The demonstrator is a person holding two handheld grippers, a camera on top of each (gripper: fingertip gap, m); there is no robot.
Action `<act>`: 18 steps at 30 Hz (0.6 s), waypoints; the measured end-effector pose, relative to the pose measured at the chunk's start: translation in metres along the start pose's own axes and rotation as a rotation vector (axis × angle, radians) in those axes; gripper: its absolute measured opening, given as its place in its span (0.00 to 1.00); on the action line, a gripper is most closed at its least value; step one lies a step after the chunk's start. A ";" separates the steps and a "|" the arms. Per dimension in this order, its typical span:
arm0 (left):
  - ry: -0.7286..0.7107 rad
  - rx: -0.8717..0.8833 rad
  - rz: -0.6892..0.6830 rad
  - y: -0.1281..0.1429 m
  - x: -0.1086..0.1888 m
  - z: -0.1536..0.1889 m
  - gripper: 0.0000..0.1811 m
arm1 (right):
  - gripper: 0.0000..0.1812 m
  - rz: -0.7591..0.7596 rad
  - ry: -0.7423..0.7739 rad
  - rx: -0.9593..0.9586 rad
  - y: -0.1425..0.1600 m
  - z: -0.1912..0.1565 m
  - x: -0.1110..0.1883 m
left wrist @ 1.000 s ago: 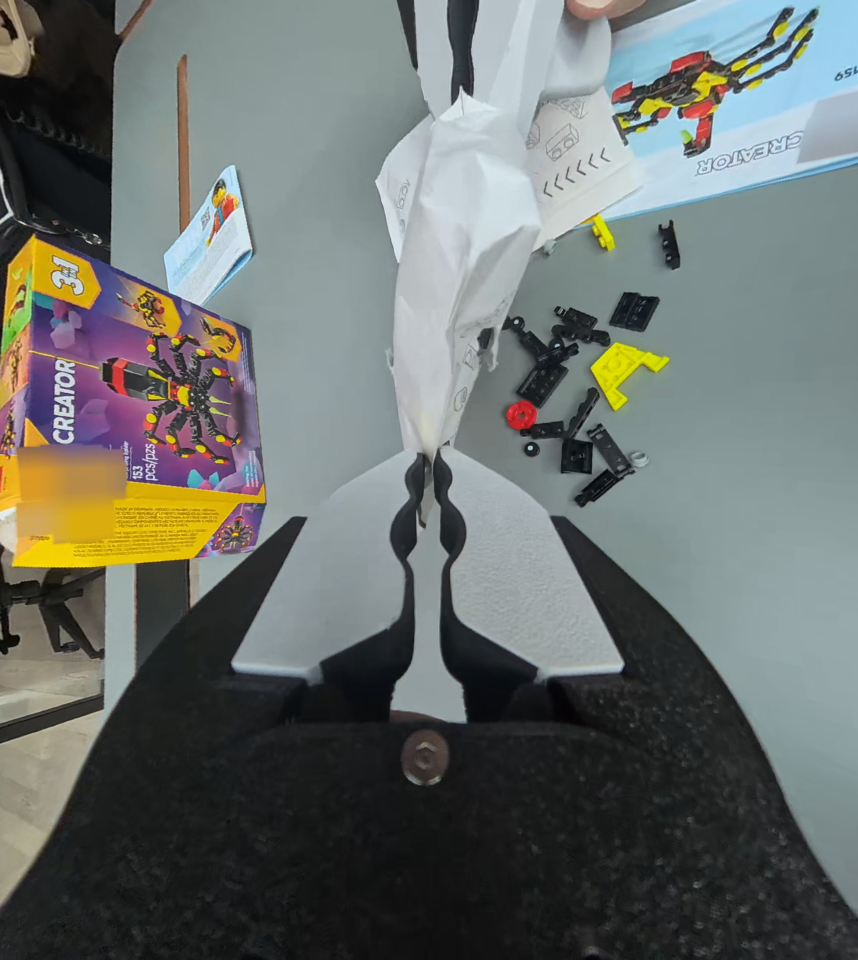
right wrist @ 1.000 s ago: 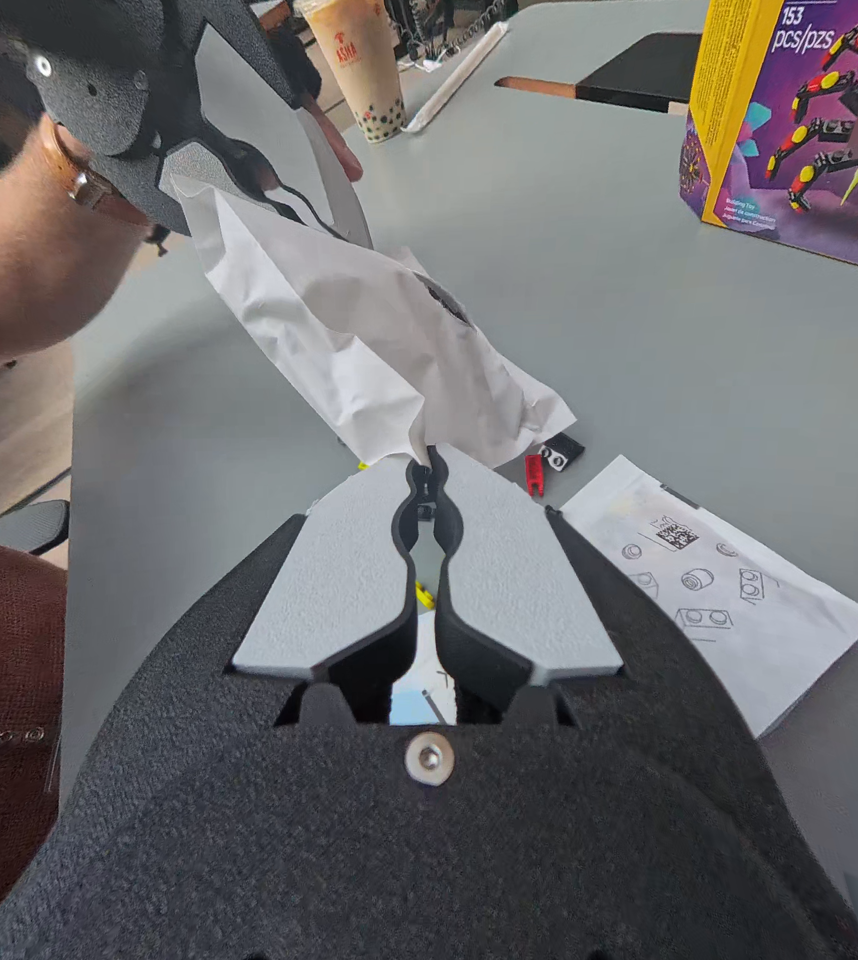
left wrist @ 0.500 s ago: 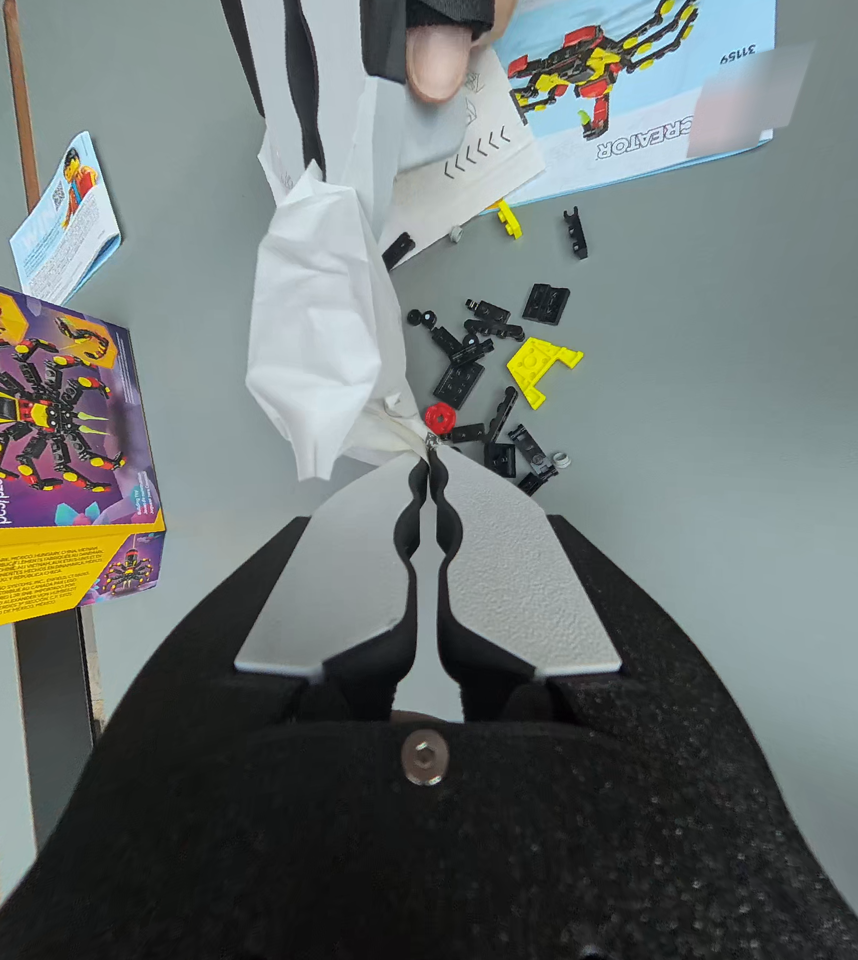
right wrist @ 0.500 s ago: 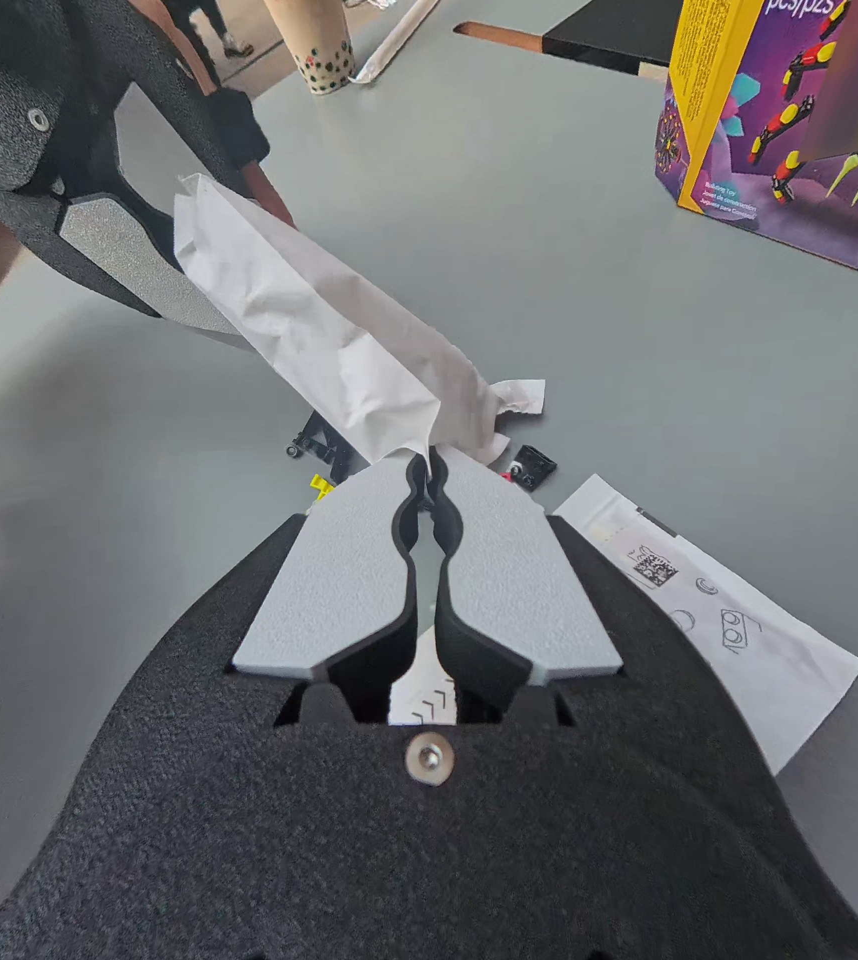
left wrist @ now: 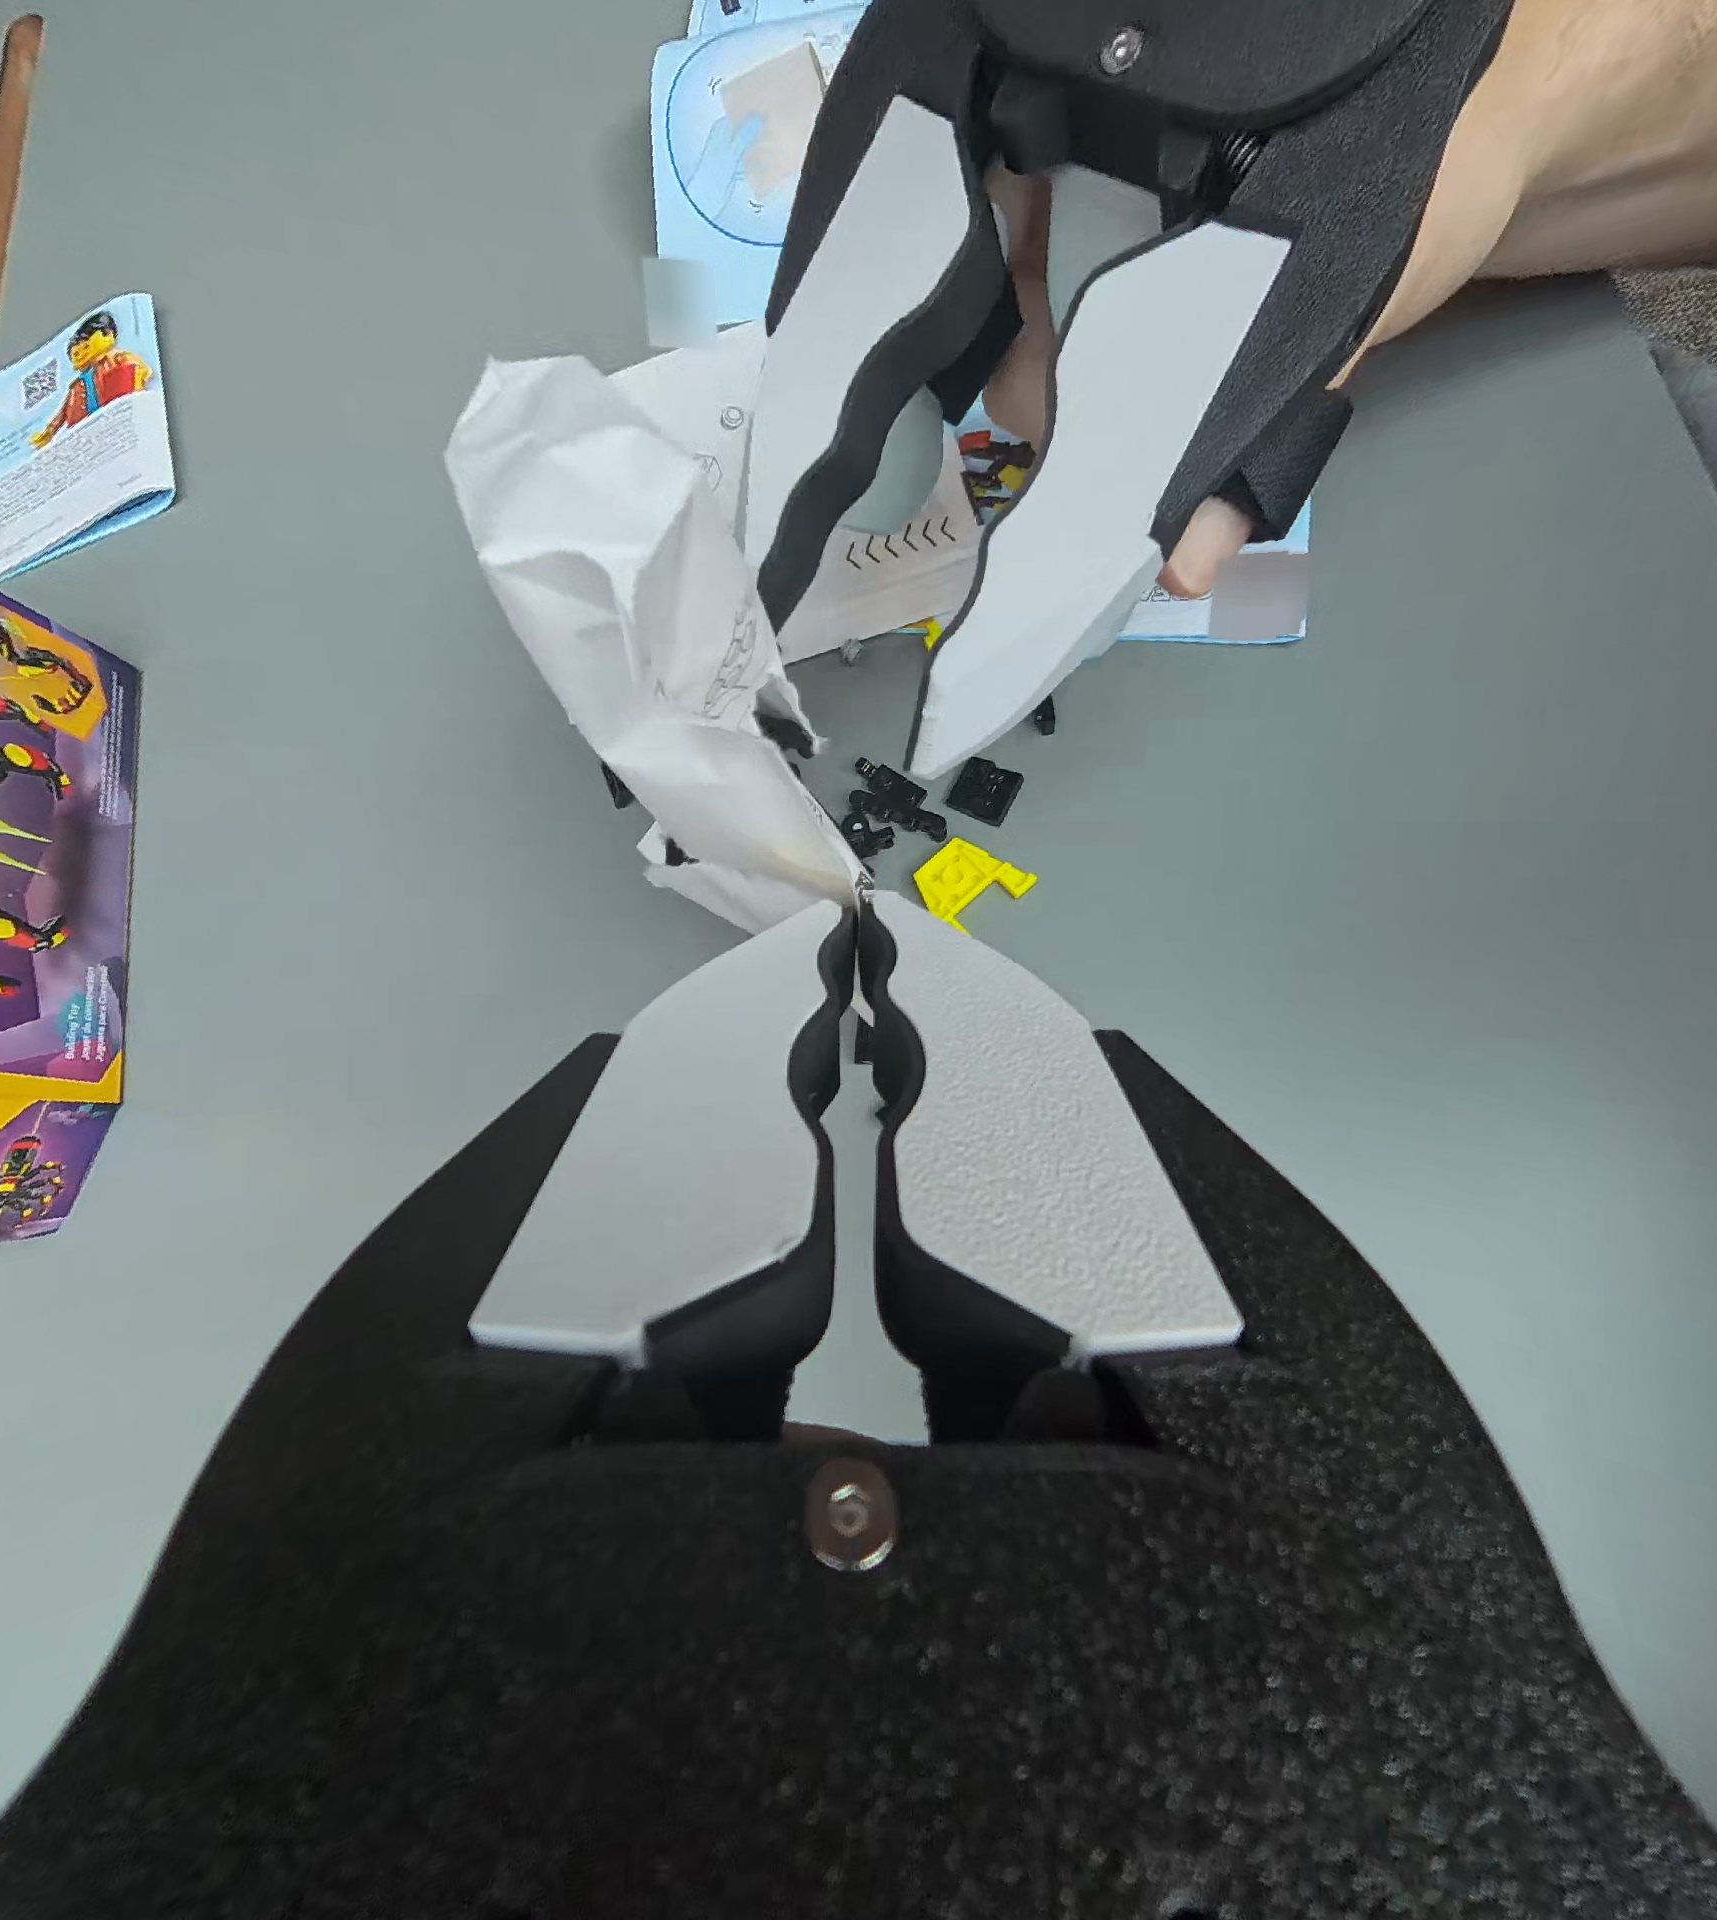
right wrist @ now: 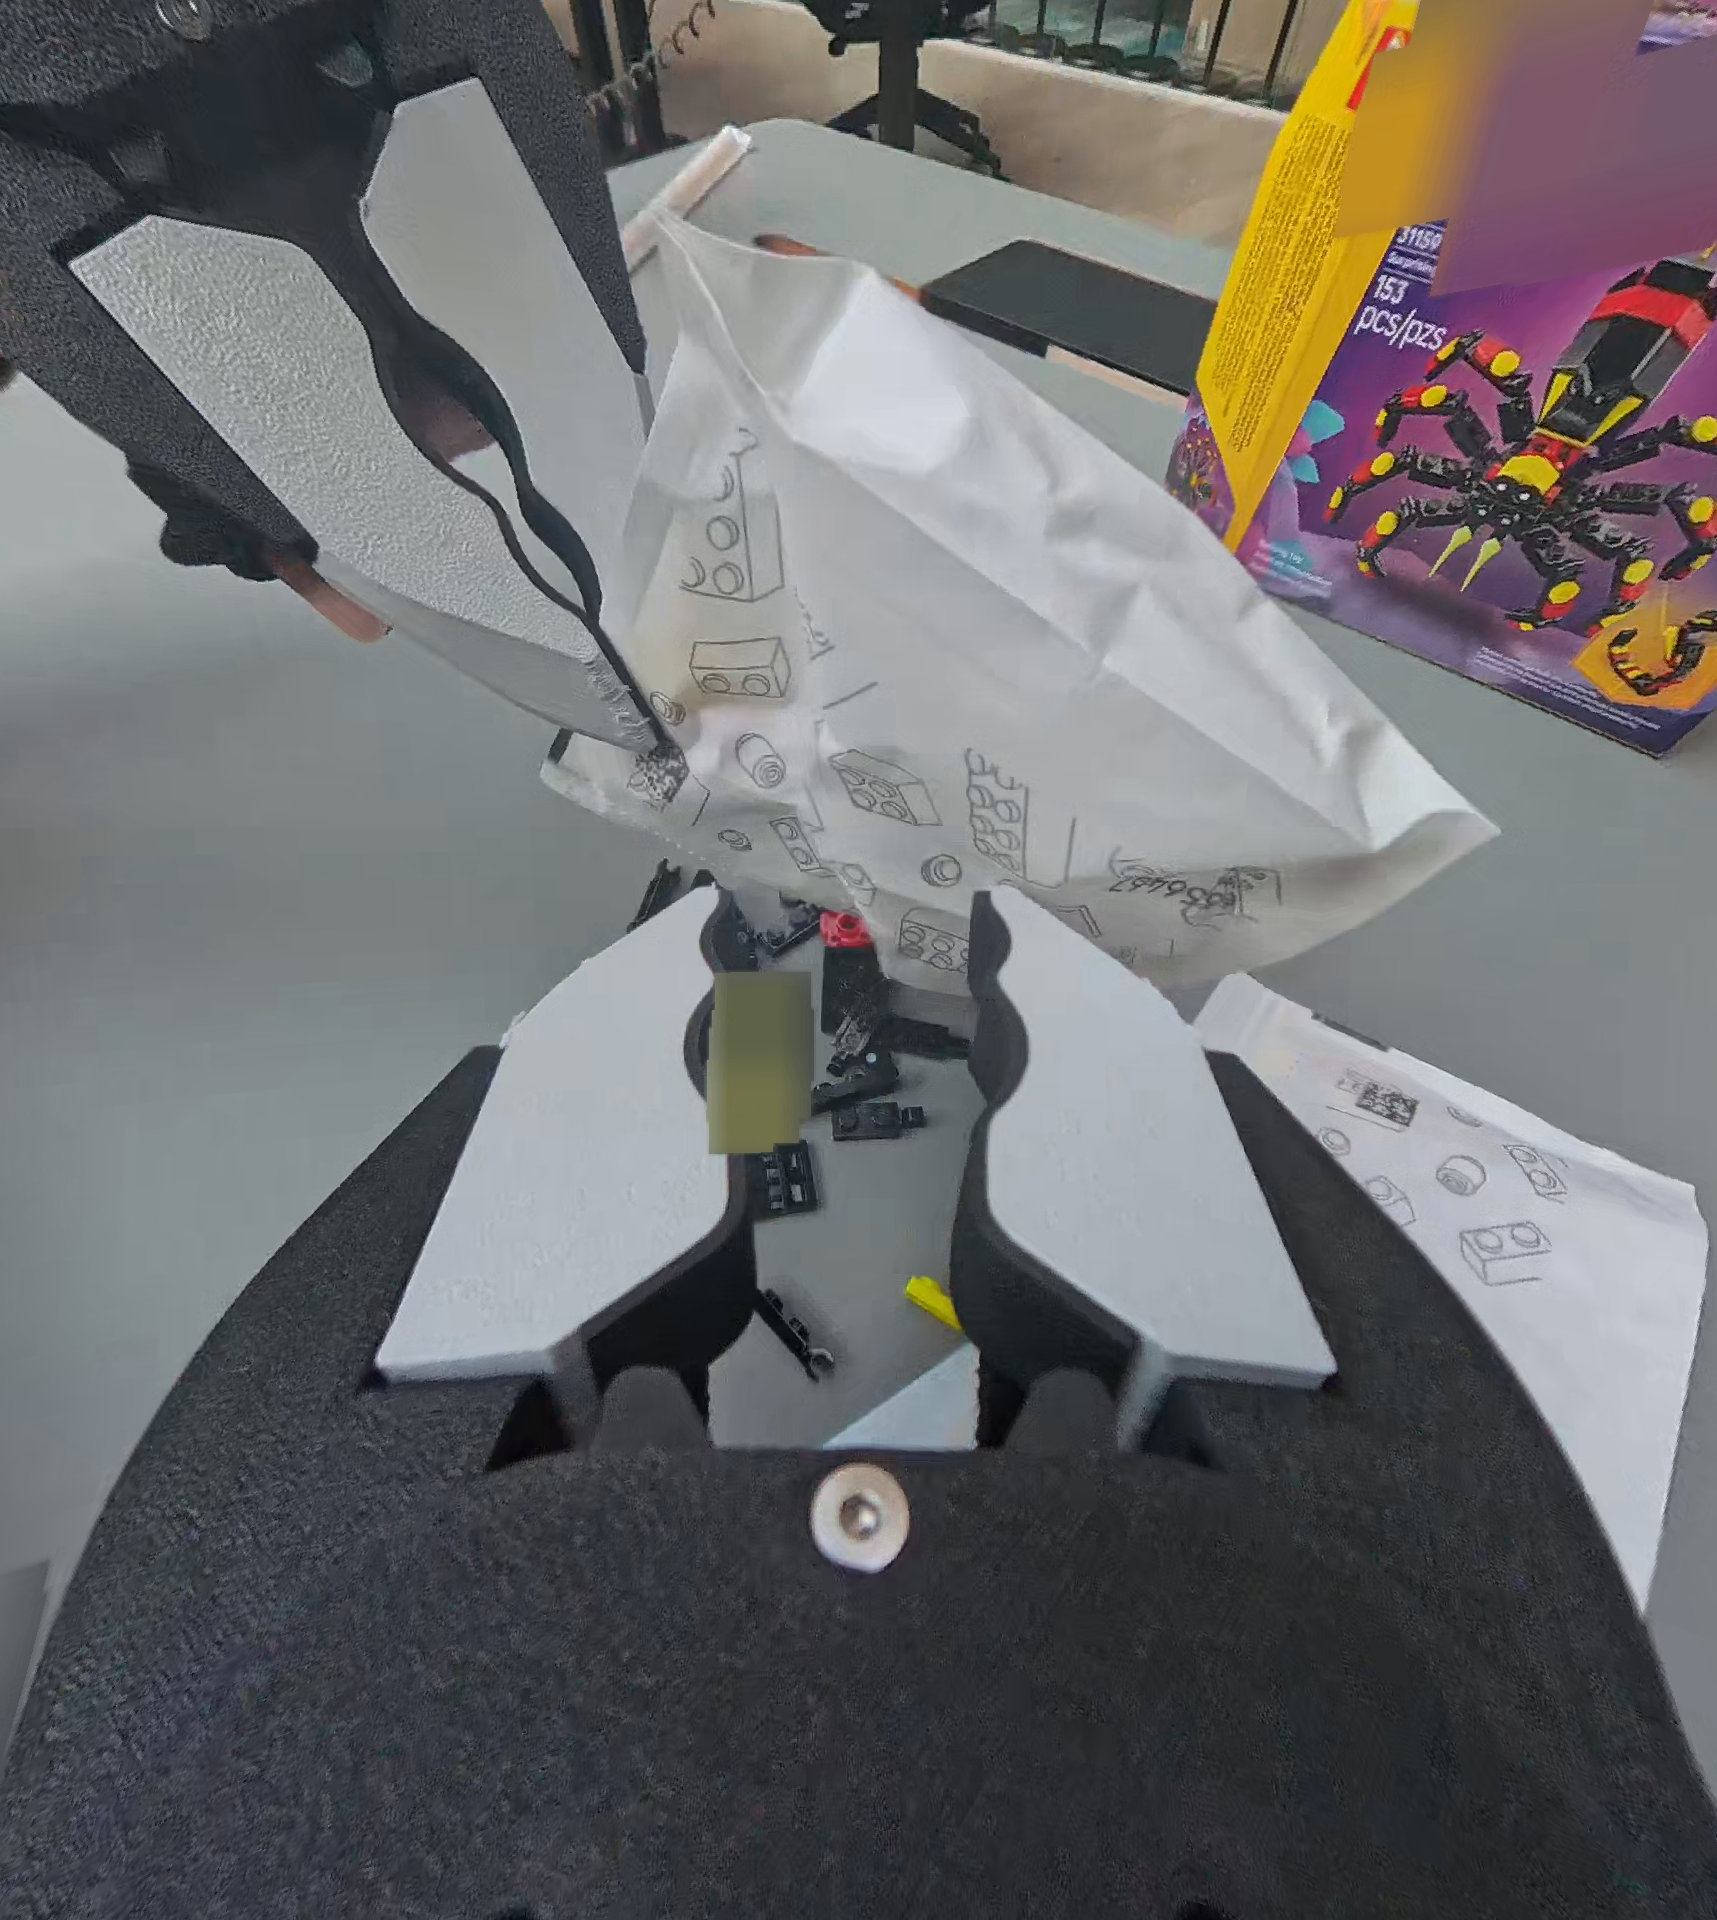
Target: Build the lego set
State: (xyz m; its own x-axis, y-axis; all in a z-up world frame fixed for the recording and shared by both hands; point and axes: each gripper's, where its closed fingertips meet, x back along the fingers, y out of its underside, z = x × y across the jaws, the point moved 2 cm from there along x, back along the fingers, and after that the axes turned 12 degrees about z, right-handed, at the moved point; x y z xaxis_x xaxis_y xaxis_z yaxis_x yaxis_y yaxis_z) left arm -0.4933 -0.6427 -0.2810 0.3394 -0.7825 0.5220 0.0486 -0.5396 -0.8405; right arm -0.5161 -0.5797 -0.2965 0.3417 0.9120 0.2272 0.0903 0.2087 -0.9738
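Grey table under me w/ the purple box standing at its edge. White paper bag up in the air: my left gripper pinches its corner, jaws pressed tight. My right gripper is spread, off the bag. Black pieces and yellow piece lie loose on the table under the bag.

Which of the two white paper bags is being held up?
The crumpled paper bag, pinched by the left gripper. The other bag lies flat on the table.
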 end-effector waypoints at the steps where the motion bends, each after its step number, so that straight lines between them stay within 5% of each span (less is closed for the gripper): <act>1: 0.007 -0.006 -0.006 -0.001 -0.003 0.002 0.00 | 0.24 0.011 0.040 0.007 -0.002 0.003 -0.003; 4: 0.025 -0.030 0.000 -0.006 -0.008 0.007 0.00 | 0.25 0.019 0.116 0.081 -0.003 0.008 -0.008; 9: 0.058 -0.062 -0.010 -0.007 -0.010 0.012 0.00 | 0.00 0.041 0.206 0.210 -0.009 0.019 -0.007; 18: -0.039 -0.111 -0.081 0.001 0.001 -0.005 0.00 | 0.00 0.015 0.105 0.218 -0.007 0.022 -0.001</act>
State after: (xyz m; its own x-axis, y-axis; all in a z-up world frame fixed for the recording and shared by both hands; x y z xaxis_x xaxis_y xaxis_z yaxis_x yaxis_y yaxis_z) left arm -0.4976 -0.6456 -0.2805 0.3746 -0.7233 0.5801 -0.0264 -0.6337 -0.7732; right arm -0.5378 -0.5739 -0.2901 0.4375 0.8763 0.2019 -0.1152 0.2773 -0.9539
